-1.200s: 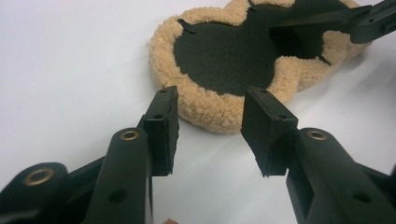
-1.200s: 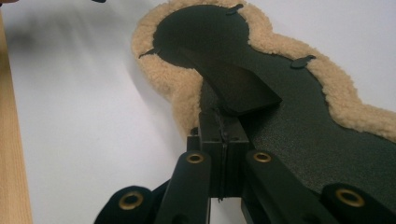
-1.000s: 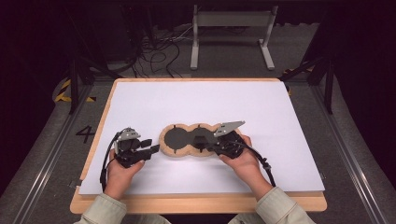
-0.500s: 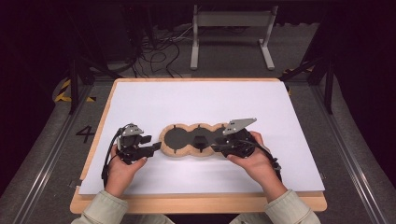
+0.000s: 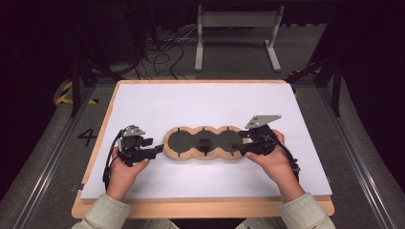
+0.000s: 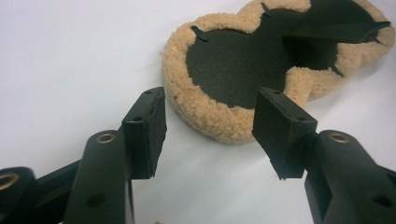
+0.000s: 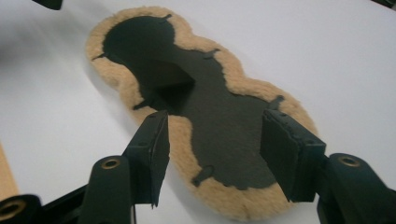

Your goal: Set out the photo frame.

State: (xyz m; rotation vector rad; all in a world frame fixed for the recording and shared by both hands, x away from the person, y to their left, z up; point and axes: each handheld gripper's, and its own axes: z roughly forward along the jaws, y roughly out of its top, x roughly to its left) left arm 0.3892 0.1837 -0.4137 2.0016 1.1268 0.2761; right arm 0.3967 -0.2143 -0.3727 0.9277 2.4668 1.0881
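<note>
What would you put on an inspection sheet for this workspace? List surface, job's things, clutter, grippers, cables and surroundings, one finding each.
Surface: white sheet on a wooden table.
Job's things: three-lobed fleece pad, tan rim, black centre, lying flat.
Clutter: nothing seen.
Grippers: left gripper open, at the pad's left end; right gripper open, jaws either side of the right end.
Cables: one trails from each gripper; loose cables on the floor.
Surroundings: metal stand, dark room.

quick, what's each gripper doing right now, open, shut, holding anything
Left gripper: open, holding nothing, jaws just short of the fleece pad.
Right gripper: open, holding nothing, jaws either side of the pad's near end.
</note>
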